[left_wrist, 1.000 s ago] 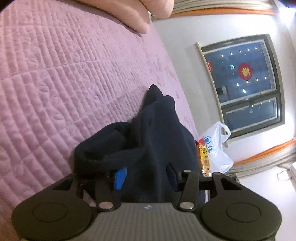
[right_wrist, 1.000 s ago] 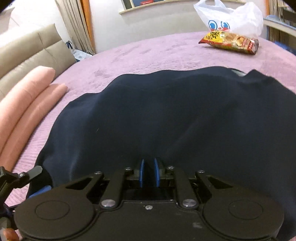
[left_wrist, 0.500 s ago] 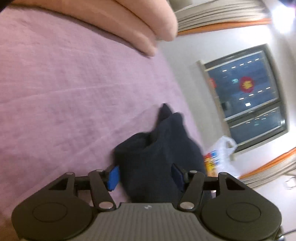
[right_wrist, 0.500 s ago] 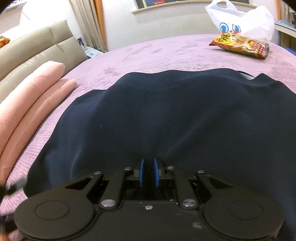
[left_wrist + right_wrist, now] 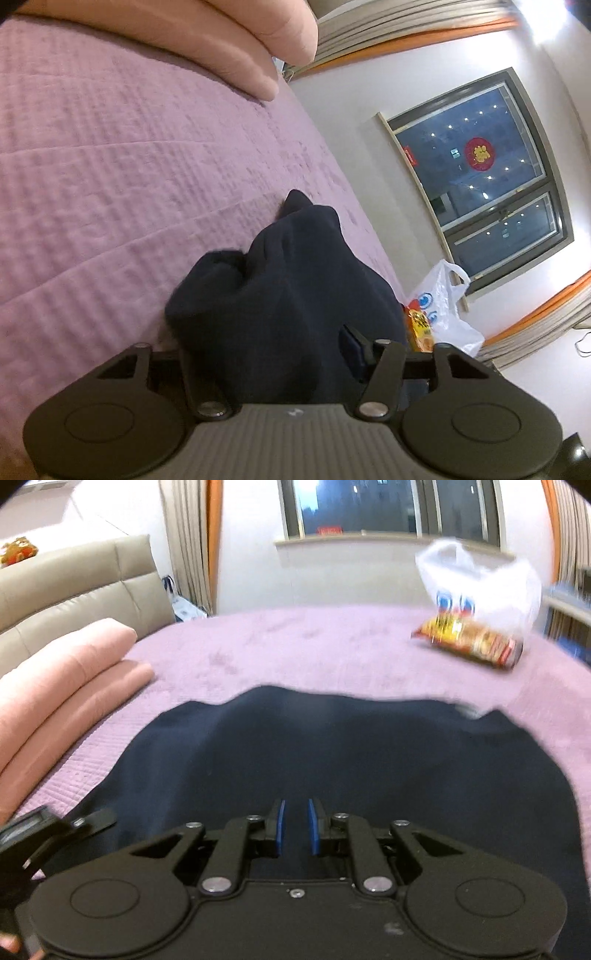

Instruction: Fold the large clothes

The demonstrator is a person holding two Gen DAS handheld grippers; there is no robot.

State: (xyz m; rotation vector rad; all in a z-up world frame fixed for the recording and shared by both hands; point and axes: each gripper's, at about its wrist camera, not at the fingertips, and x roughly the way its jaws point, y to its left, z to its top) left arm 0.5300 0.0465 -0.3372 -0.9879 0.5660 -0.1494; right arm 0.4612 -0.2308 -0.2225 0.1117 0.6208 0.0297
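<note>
Your left claw (image 5: 271,354) is closing w/ a bunched edge of the navy garment (image 5: 280,295) between its pads. The right claw (image 5: 295,827) pinches the near hem, prob. so both lift that side over. Garment lies on the bed (image 5: 332,646).

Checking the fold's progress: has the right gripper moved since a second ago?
Yes, the right gripper rose: the snack packet and window sill sit lower in its view.
</note>
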